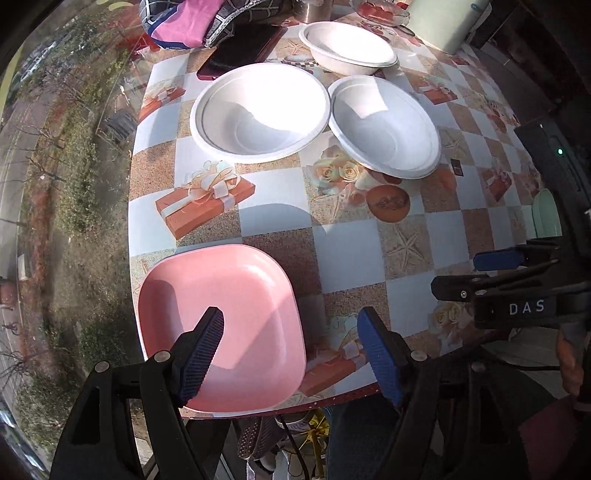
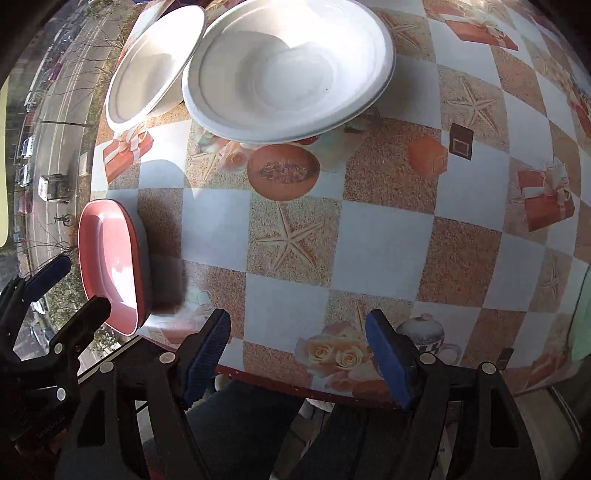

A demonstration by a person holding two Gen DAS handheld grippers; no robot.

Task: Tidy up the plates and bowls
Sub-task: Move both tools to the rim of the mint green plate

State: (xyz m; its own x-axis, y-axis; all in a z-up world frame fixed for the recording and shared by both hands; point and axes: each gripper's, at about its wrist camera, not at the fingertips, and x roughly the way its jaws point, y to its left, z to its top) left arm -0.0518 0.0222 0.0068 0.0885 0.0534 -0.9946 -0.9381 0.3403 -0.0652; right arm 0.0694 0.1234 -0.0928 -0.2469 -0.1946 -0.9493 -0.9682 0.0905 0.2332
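Observation:
A pink square plate (image 1: 221, 325) lies at the table's near left corner. My left gripper (image 1: 290, 321) stands open above its right rim, one finger over the plate and the other over the tablecloth, holding nothing. Two white bowls (image 1: 258, 110) (image 1: 384, 125) sit side by side further back, with a third white bowl (image 1: 347, 46) behind them. In the right wrist view my right gripper (image 2: 297, 321) is open and empty over the table's front edge. The pink plate (image 2: 110, 258) is to its left and the nearest white bowl (image 2: 288, 70) is ahead. A mint-green plate (image 1: 546, 214) peeks in at the right.
A dark red case (image 1: 240, 48), a patterned cloth bag (image 1: 192, 22), a metal cup (image 1: 314, 11) and a pale green container (image 1: 447, 22) crowd the back of the table (image 1: 406, 251). A window with a street view runs along the left. A person's shoe (image 1: 258, 435) shows under the front edge.

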